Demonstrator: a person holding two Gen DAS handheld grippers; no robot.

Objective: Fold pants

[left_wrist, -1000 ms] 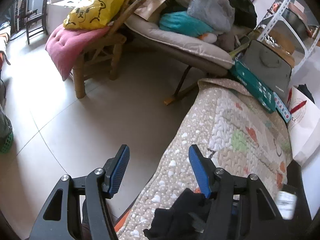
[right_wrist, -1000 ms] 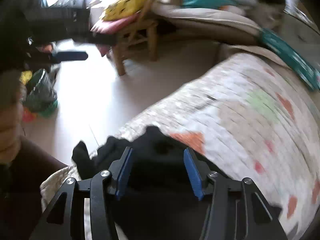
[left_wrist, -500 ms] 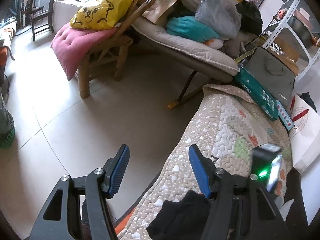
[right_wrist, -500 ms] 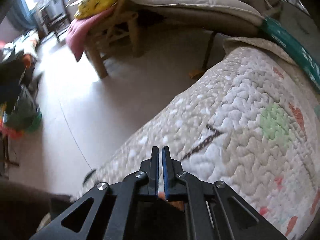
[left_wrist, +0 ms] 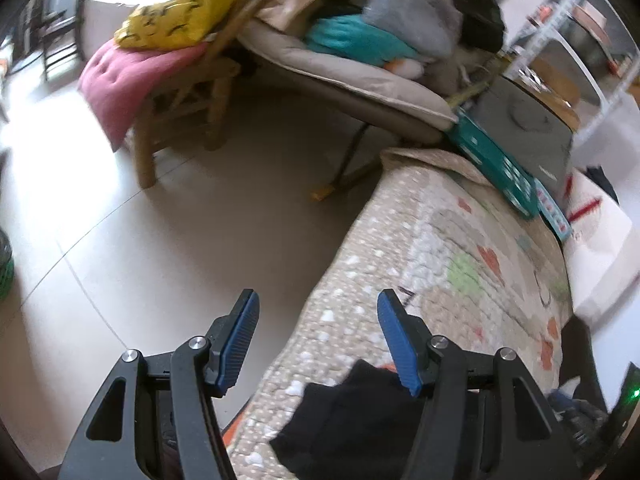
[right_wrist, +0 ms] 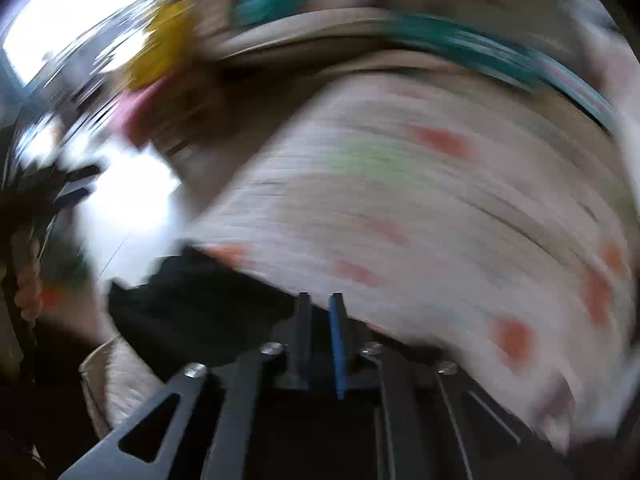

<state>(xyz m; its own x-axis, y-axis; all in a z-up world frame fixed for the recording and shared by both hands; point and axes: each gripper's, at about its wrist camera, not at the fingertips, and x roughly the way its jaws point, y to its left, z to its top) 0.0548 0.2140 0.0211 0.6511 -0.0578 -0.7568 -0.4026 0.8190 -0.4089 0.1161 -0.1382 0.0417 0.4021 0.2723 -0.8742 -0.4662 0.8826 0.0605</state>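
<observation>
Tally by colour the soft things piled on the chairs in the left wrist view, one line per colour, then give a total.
Yellow: 1, the yellow bag
Pink: 1, the pink cushion
Teal: 1, the teal bundle
Beige: 1, the beige cushion
Total: 4

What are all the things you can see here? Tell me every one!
pants: one, black, bunched at the near end of the quilt
quilt: one, beige with coloured patches, spread over the bed
wooden chair: one, brown, on the floor
pink cushion: one, draped over the wooden chair
yellow bag: one, on the pink cushion
lounge chair: one, grey pad, piled with clutter
teal box: one, at the quilt's far end
floor: pale tiles
left gripper: black, blue pads, open, empty
right gripper: black, jaws slightly apart, just reopening, nothing visibly between them; picture blurred
</observation>
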